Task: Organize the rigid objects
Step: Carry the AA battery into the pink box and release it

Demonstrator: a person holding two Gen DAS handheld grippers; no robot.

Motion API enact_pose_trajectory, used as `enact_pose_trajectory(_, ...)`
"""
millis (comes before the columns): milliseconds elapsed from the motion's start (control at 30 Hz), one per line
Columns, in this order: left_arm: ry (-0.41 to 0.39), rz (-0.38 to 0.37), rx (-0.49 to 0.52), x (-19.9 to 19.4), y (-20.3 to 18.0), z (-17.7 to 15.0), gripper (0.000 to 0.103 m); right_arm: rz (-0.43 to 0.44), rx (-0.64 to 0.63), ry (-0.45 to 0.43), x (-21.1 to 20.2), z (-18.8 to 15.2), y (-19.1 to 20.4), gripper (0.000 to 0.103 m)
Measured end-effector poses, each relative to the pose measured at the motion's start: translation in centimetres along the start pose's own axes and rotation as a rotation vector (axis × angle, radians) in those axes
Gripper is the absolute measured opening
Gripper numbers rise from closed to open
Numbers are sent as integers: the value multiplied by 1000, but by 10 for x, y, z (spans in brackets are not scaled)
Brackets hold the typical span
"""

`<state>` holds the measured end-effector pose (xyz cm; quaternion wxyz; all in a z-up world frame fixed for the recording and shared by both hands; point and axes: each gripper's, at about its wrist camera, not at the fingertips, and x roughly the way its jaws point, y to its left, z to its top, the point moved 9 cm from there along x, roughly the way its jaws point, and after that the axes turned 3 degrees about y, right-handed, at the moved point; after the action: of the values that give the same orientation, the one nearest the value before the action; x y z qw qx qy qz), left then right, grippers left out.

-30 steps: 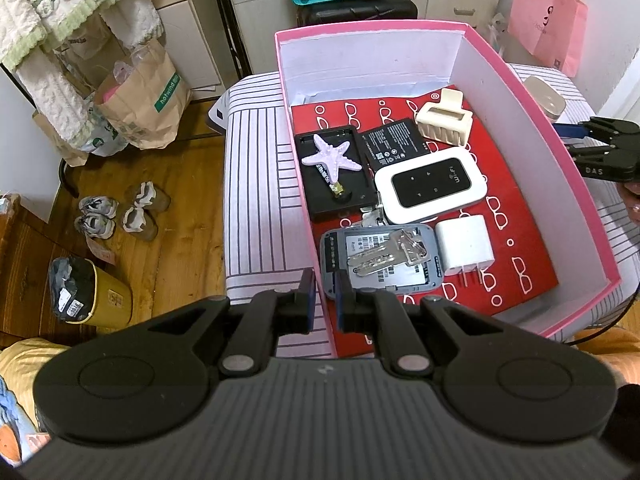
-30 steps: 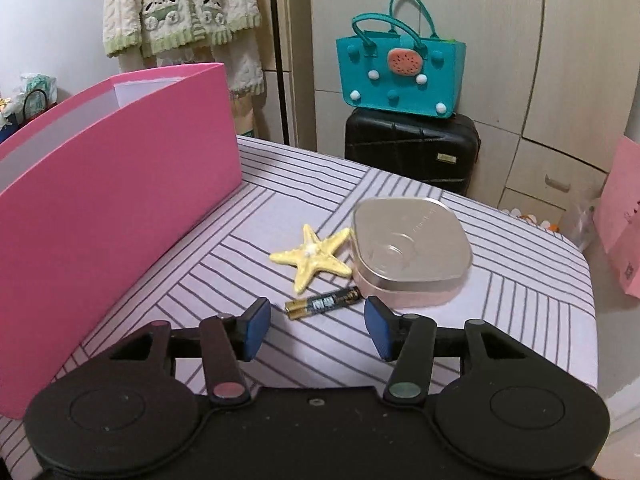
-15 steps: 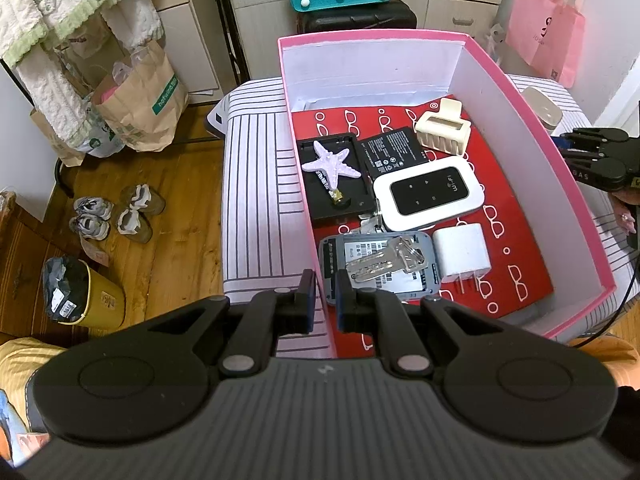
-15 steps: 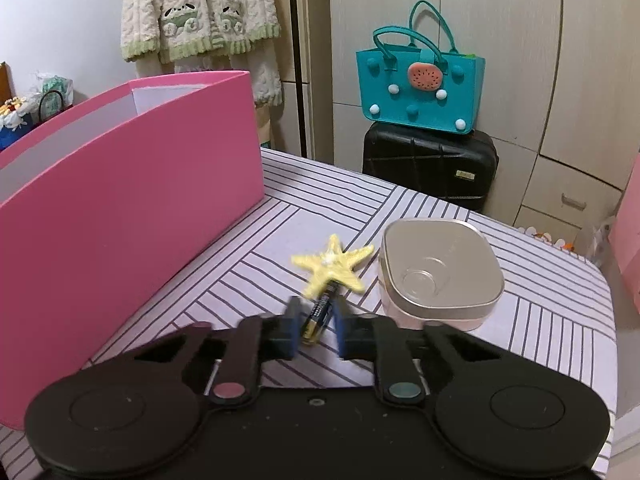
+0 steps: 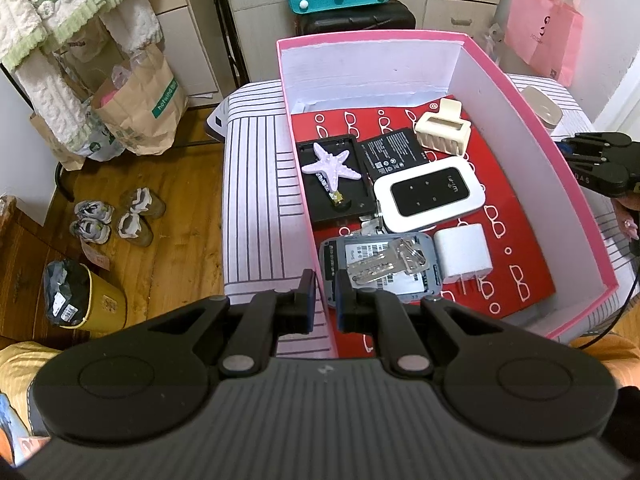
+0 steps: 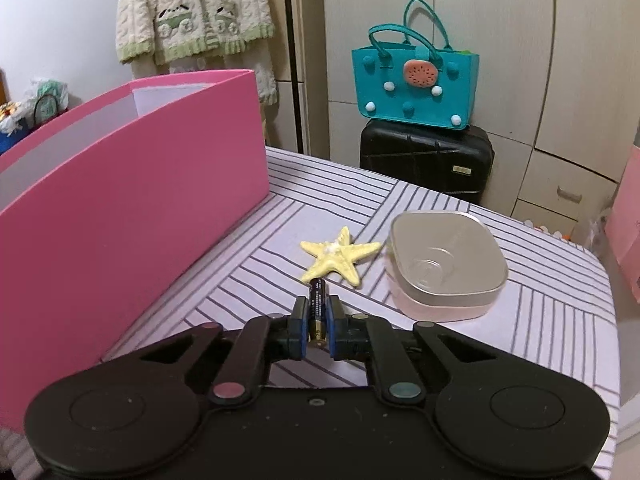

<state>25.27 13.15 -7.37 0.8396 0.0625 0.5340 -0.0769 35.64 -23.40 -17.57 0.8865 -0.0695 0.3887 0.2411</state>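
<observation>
The left tongs (image 5: 324, 298) hang nearly closed and empty over the near wall of the pink cardboard box (image 5: 592, 216). To its right, the right tongs (image 6: 318, 322) pinch a small black-and-gold cylindrical battery (image 6: 317, 300) mid-length, just above the striped bench (image 6: 520, 300). It looks light, stiff and smooth, liable to roll or pivot; a mid-body hold suits it.

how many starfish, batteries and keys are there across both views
starfish: 2, a lilac one in the pink box and a yellow one on the striped cloth
batteries: 3, a flat black pack and a small one under the lilac starfish, plus one in the right hand-held gripper
key bunches: 1
total: 6
</observation>
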Motion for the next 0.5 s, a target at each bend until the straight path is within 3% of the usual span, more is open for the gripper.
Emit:
enact_pose_trajectory(100, 4, -13, -29, 4, 3, 0, 8, -45, -33, -7, -2, 3, 9, 11)
enact_pose_trajectory(300, -12, -16, -29, 4, 3, 0, 8, -35, -3, -65, -34, 18, 18, 11)
enact_pose_trajectory(500, -34, -18, -26, -2, 5, -1, 8, 36, -2, -138, -74, 46, 39, 11)
